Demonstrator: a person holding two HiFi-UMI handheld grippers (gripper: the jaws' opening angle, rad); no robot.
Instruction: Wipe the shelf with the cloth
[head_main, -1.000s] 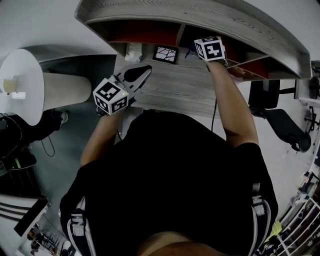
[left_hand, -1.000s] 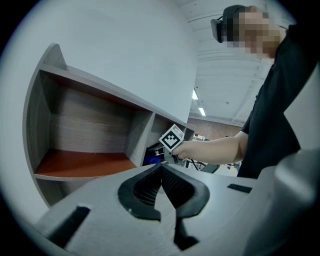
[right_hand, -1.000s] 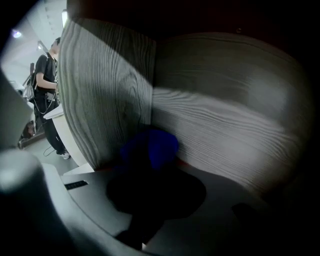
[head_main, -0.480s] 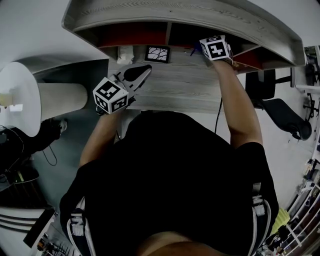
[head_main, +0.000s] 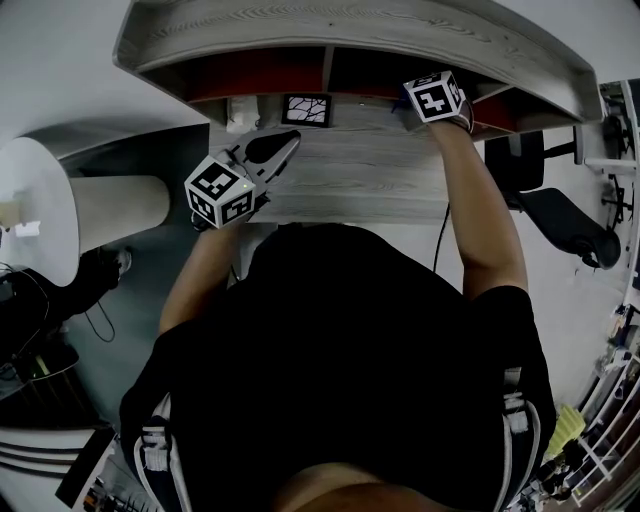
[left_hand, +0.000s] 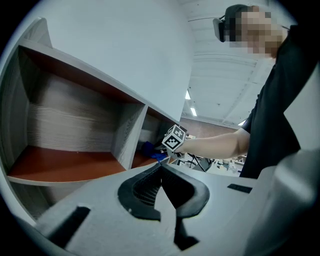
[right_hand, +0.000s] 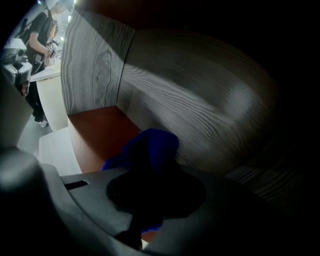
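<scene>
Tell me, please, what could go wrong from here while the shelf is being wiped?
1. The blue cloth sits bunched in the tongs of the right gripper, so their hard tips might scrape the shelf floor instead of wiping.
2. The compartment is dim and tight; the gripper's marker cube could knock the top board.
3. The framed picture stands on the desk near the shut, empty left gripper; a careless move could tip it.

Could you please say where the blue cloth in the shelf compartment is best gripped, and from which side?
I'd grip the blue cloth by its bunched near end, as the right gripper does, coming through the open front: the back wall and divider close the other sides, leaving the loose far end free to wipe the shelf floor.
</scene>
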